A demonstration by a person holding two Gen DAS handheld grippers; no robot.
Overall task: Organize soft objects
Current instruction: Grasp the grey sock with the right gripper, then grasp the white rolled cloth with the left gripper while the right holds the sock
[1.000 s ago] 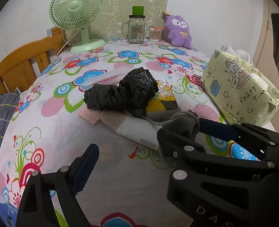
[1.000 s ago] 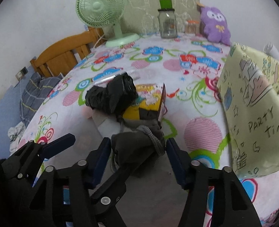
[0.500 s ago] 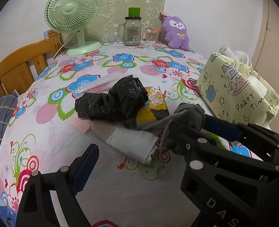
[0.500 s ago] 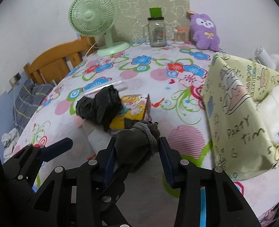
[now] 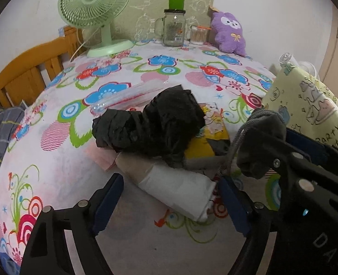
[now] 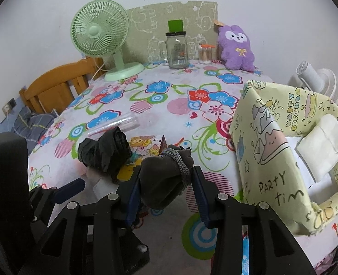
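Note:
My right gripper (image 6: 166,183) is shut on a dark grey drawstring pouch (image 6: 164,178) and holds it above the table's front edge; the pouch also shows in the left wrist view (image 5: 260,144). My left gripper (image 5: 171,197) is open and empty, its jaws on either side of a white cloth roll (image 5: 180,188). Behind the roll lie a crumpled black bag (image 5: 150,126) and a yellow cartoon packet (image 5: 212,133). A yellow party-print storage bin (image 6: 283,160) stands at the right, with folded white cloth (image 6: 324,142) inside.
At the back of the flowered tablecloth (image 5: 123,73) stand a green fan (image 5: 95,9), a glass jar (image 5: 174,29), a cotton swab pot (image 5: 197,35) and a purple plush (image 5: 229,34). A wooden chair (image 5: 31,71) is at the left. A clear plastic tube (image 5: 127,96) lies mid-table.
The right gripper has lifted the grey pouch up off the pile and toward the right. The left gripper has moved forward and now straddles the white cloth roll.

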